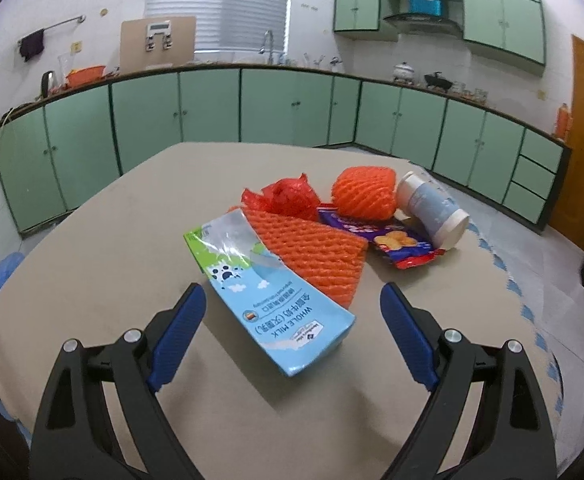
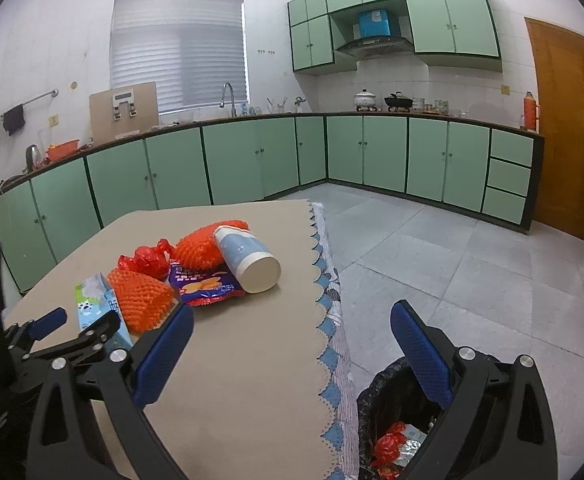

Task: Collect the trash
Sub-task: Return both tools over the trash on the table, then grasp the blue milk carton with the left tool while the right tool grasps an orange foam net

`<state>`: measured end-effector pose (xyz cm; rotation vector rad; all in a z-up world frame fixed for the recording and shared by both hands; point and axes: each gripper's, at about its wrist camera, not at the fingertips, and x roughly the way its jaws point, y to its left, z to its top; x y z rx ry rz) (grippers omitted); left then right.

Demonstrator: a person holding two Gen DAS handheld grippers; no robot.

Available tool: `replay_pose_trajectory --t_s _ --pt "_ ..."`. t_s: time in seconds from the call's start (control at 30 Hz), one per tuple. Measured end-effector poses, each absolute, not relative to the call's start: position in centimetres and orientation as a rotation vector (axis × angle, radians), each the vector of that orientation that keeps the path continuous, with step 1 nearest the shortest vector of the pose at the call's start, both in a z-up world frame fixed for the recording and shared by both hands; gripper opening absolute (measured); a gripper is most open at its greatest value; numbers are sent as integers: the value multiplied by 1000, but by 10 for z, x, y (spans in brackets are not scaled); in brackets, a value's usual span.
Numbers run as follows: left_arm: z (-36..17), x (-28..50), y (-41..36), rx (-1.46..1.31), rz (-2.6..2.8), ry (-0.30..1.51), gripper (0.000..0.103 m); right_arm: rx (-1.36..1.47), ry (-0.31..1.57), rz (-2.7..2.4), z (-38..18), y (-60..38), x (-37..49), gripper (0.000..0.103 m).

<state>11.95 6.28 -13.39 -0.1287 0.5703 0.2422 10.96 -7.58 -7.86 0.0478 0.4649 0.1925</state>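
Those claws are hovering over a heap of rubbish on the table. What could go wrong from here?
1. The open left claw straddles the blue milk carton; the orange foam net sleeve rests on it and may slide off when the carton is lifted.
2. The pale blue paper cup lies on its side near the table edge and could roll off, missing the black-lined bin.

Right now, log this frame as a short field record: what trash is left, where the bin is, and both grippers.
On table: milk carton, two orange foam nets, red wrapper, snack packet, paper cup on its side
Bin: on floor beside table, trash inside
Left gripper: open, carton end between jaws, untouched
Right gripper: open, empty
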Motion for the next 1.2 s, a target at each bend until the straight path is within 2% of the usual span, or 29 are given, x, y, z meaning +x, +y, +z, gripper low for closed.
replay_pose_trajectory --t_s 0.2,0.23,0.47,0.7,0.97,1.1,1.13,1.17,1.2 --pt "-140 134 70 -146 270 619 85 57 484 205 -86 -76 115 97" --pt "-141 135 74 -148 270 626 77 57 486 207 -87 -76 116 97" --pt "-139 125 99 -153 254 661 63 58 504 224 -94 -71 120 97" --pt "-129 104 126 -125 287 643 64 32 515 273 -99 -52 121 97" --pt "-134 119 135 -144 309 663 76 2 515 309 -98 -30 124 97" --pt "-143 132 137 -152 312 699 76 -9 517 322 -97 -22 128 97" --pt "-145 135 139 -161 303 707 71 -12 516 326 -97 -20 129 97" --pt "-148 135 142 -170 295 712 60 -15 516 330 -96 -18 130 97" --pt "-150 136 143 -177 289 721 53 -17 517 333 -96 -17 131 97"
